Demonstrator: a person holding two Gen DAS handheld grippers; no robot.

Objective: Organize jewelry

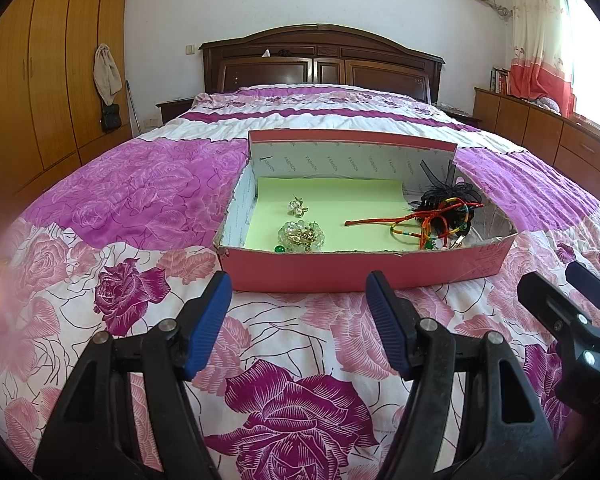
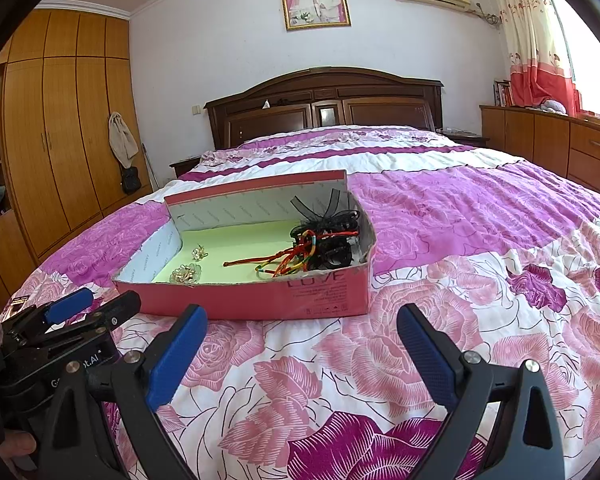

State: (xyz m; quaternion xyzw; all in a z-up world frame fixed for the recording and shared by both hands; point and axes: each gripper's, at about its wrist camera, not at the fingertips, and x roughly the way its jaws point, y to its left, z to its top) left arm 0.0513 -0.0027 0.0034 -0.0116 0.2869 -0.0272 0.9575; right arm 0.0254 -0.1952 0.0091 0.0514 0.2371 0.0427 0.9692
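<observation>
Hovering over a rose-printed bedspread (image 1: 300, 400), both pairs of tongs spread wide and carrying nothing: left tongs (image 1: 298, 326) just short of the near wall of a pink cardboard box (image 1: 340, 270), right tongs (image 2: 302, 360) alongside, likewise aimed at that wall. Lying ahead of the left tongs, inside the box on a pale green liner (image 1: 332, 204): a clear beaded bracelet with gold pieces (image 1: 300, 235) close behind the near wall, a small pearl cluster (image 1: 298, 206) just beyond it. Sitting ahead and to the right, toward the far end of the box: a tangle of red and multicoloured cords (image 1: 428, 224) touching a black ribbon hair clip (image 1: 448, 196), the cords trailing back toward the middle of the liner. Seemingly at a pause between picks, or at the close of the sorting, with every visible piece already in the box and nothing loose to be made out on the bedspread near either pair of tongs; a pale object at the far right edge of the right view too cropped to identify. Calling next, most likely, for a lift over the near wall and a dip into the box, narrowing on one strand or cluster; likely trouble in separating cords from clip, those being knotted together.
</observation>
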